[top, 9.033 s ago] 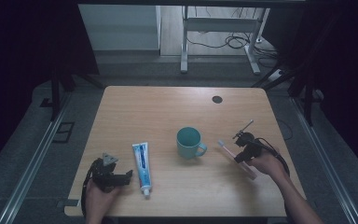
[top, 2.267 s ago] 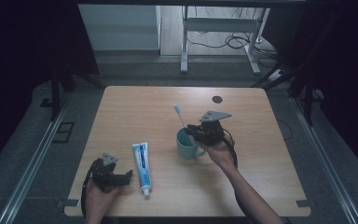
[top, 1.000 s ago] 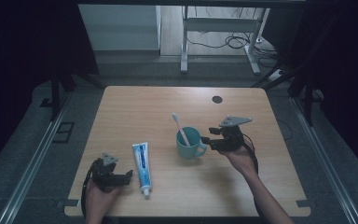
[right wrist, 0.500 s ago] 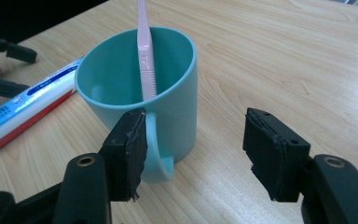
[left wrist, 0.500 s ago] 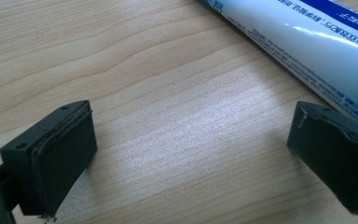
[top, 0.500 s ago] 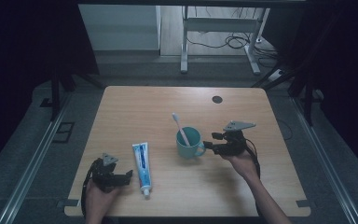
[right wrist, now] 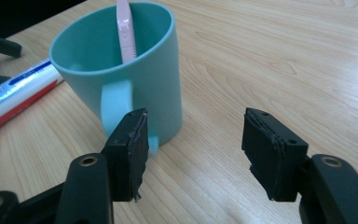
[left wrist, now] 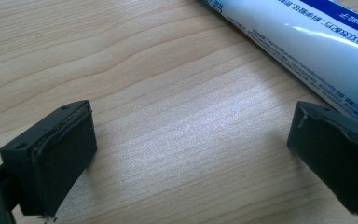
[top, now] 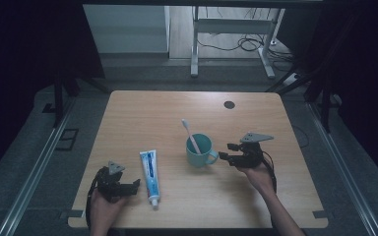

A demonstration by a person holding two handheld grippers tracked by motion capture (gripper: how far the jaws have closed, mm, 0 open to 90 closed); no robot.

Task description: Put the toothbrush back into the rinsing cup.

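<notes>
Underneath, pale wooden table (top: pixel 128 118), grey floor (top: pixel 24 162) around; both tools (top: pixel 130 186) (top: pixel 225 152) spread, empty.

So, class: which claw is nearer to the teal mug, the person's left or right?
Right. The right claw sits open just beside the teal mug's handle. The left claw rests at the table's near edge, beyond the toothpaste tube from the mug.
</notes>
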